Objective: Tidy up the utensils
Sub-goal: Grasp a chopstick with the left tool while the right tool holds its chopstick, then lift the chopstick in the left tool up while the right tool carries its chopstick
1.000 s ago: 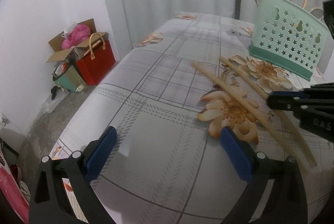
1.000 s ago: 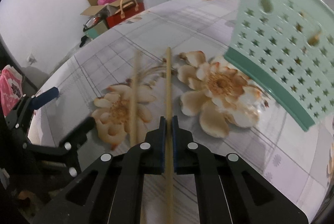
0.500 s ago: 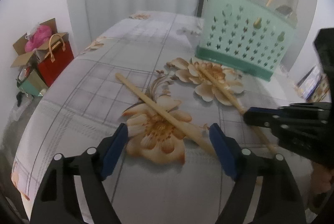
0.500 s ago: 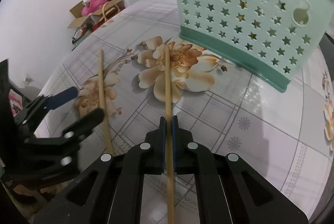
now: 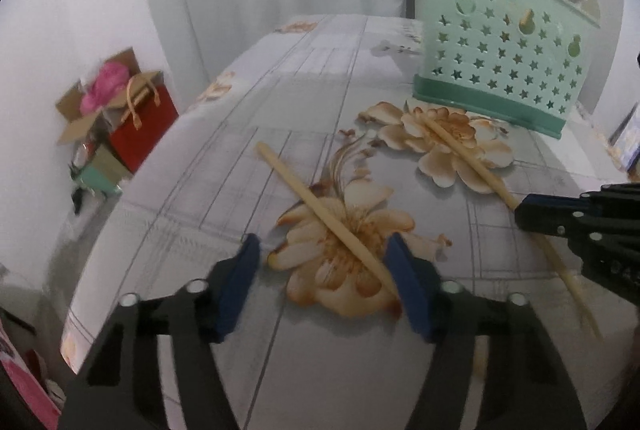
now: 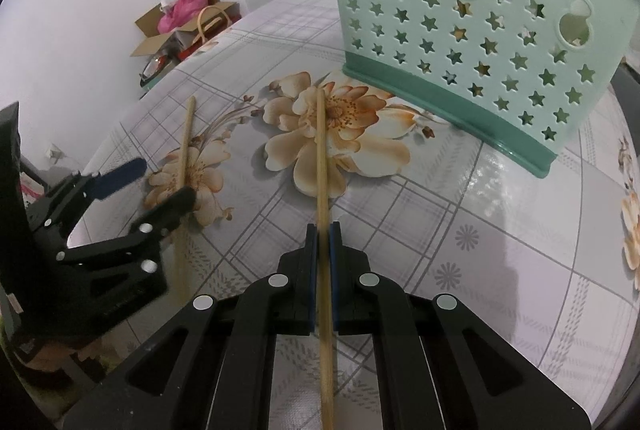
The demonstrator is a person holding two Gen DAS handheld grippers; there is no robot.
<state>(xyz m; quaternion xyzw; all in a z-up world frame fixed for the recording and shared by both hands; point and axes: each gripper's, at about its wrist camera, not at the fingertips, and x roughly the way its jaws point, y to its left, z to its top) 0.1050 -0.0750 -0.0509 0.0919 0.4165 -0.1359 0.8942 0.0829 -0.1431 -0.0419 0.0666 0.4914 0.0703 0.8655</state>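
Two wooden chopsticks lie on the flowered tablecloth. My left gripper straddles the near end of the left chopstick. Its jaws are closing; the stick lies close against the right blue pad and well apart from the left one. My right gripper is shut on the other chopstick, whose far tip points at the mint-green star-holed basket. In the left wrist view that gripper pinches its chopstick at the right. The basket stands upright and holds several chopsticks and spoons.
The tablecloth curves down to the table's edge at the left. On the floor beyond it stand a cardboard box with pink stuff and a red bag. A white curtain hangs behind the table.
My left gripper has moved right over the left chopstick and its jaws have narrowed around it. The right gripper swung its chopstick toward the basket, then kept still.
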